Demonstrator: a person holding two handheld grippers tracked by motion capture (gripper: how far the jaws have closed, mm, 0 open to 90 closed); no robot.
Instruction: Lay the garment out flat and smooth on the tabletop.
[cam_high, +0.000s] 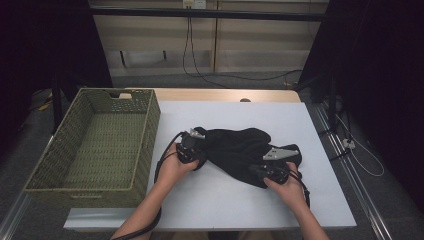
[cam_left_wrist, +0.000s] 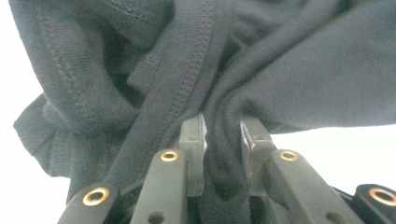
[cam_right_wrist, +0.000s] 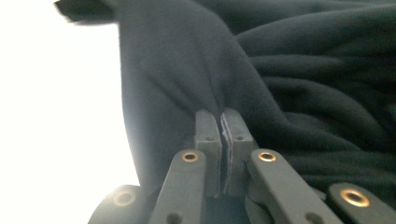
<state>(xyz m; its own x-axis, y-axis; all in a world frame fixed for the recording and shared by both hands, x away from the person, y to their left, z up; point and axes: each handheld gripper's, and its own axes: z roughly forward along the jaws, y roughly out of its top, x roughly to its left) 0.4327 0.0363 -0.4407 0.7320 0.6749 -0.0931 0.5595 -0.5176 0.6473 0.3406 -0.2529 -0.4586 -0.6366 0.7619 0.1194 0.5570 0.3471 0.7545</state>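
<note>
Risking slip from right gripper (cam_right_wrist: 223, 123): jaws nearly meeting, pinching only a thin fold of black garment (cam_high: 240, 150). Left gripper (cam_left_wrist: 223, 135) clamping a thicker bunched roll beside stitched hem. Garment lying crumpled mid-table on white mat (cam_high: 320, 200), wicker basket (cam_high: 142, 145) standing just left

Both grippers, left gripper (cam_high: 196, 141) and right gripper (cam_high: 274, 161), meet a black garment (cam_high: 235, 147) beside a wicker basket (cam_high: 145, 150).
</note>
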